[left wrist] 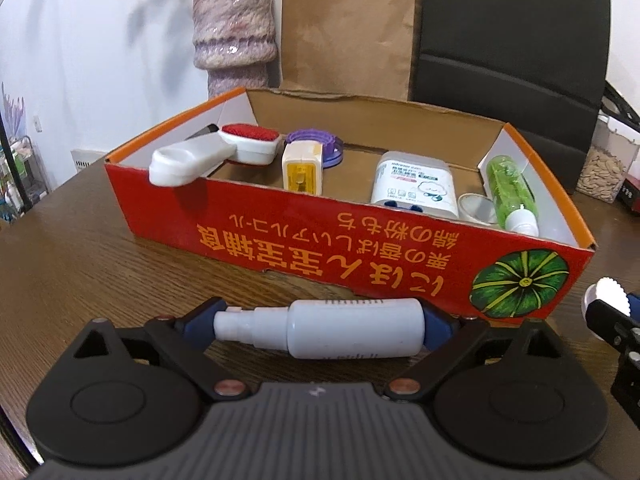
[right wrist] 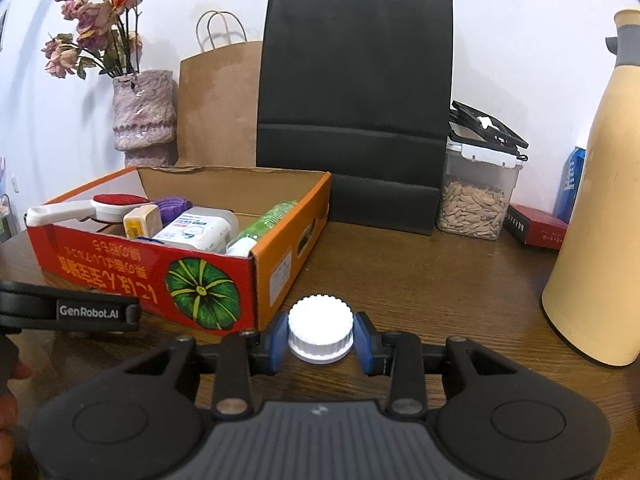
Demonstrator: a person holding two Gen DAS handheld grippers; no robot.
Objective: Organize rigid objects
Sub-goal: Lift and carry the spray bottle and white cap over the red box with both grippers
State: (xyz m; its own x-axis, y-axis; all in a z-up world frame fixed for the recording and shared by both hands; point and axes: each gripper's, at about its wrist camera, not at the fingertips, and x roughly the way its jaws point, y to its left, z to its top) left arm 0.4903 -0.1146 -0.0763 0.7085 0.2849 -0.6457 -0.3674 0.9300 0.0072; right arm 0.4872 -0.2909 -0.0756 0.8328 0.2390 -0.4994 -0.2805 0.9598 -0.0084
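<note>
A white spray bottle [left wrist: 340, 328] lies crosswise between the blue pads of my left gripper [left wrist: 316, 328], which is shut on it end to end, just in front of the red cardboard box [left wrist: 320, 248]. My right gripper [right wrist: 320, 338] is shut on a white ribbed cap [right wrist: 320, 320] over the wooden table, right of the box's near corner [right wrist: 252, 280]. Inside the box are a red-topped lint brush [left wrist: 224, 152], a yellow and white item [left wrist: 302, 170], a purple round piece [left wrist: 316, 142], a white pack [left wrist: 414, 186], a small cup [left wrist: 476, 208] and a green bottle [left wrist: 508, 190].
Behind the box stand a pink vase [right wrist: 144, 116], a brown paper bag [right wrist: 220, 108] and a black bag [right wrist: 356, 100]. A seed container [right wrist: 476, 204], a small red box [right wrist: 536, 226] and a tall cream jug [right wrist: 600, 220] are at the right. Bare table lies between box and jug.
</note>
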